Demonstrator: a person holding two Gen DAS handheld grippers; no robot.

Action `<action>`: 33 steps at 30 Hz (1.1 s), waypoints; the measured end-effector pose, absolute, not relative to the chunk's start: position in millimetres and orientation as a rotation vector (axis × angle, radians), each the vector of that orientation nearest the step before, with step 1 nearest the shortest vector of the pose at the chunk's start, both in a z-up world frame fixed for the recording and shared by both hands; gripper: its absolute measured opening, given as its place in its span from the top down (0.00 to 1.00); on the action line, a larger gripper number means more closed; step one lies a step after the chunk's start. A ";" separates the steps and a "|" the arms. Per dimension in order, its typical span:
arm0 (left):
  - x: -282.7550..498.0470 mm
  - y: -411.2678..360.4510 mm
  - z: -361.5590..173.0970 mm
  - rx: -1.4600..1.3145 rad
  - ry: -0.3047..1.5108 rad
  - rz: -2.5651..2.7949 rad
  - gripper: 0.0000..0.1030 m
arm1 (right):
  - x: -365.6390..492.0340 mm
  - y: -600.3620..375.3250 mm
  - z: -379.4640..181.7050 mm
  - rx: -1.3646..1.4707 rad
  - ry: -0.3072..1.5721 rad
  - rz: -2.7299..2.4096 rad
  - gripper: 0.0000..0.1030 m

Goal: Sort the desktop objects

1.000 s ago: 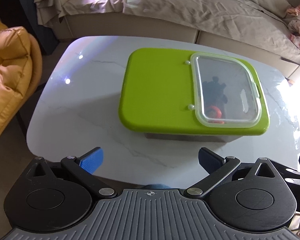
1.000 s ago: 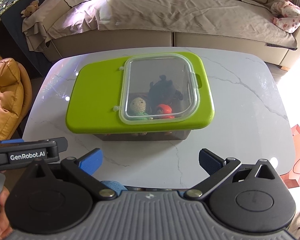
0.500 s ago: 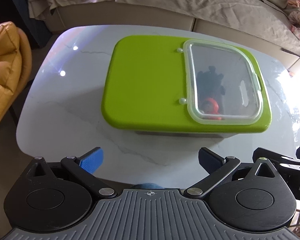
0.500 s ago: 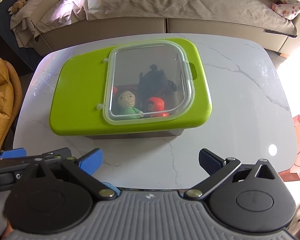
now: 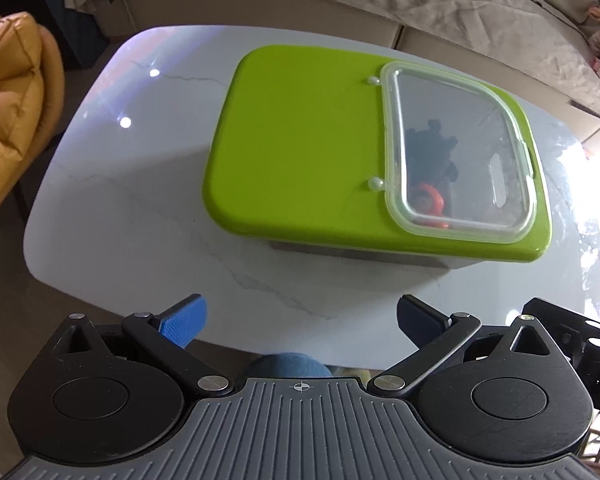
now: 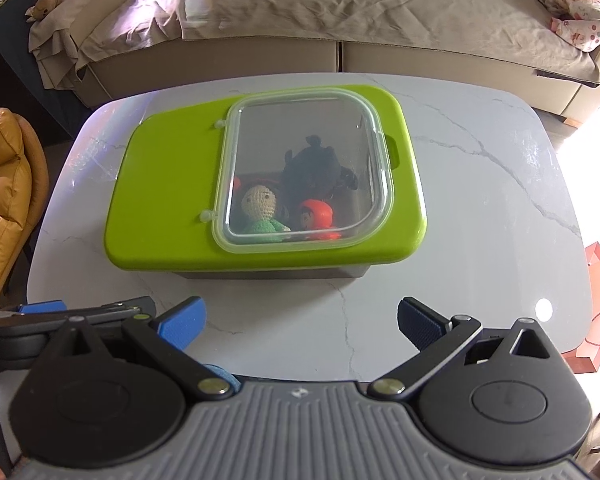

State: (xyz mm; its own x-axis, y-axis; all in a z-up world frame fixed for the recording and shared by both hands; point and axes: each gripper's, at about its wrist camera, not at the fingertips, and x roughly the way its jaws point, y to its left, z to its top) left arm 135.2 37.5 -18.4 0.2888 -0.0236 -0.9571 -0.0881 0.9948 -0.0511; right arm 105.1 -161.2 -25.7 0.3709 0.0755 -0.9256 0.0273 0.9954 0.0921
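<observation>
Right wrist view: right gripper [image 6: 302,322] fingers spread wide, empty, above the counter [image 6: 480,208]; green-lidded box [image 6: 172,184] ahead. Left gripper [image 5: 300,322] likewise wide.

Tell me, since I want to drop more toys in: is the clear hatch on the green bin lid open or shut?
Shut. The clear hatch lies flat in the green lid, its rim seated all round.

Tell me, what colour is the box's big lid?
Bright lime green lid, clearest in the right wrist view.
</observation>
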 end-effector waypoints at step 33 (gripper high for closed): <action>66.0 23.8 -47.3 -0.053 0.979 0.074 0.00 | 40.4 -178.0 -75.6 0.286 1.077 0.020 0.00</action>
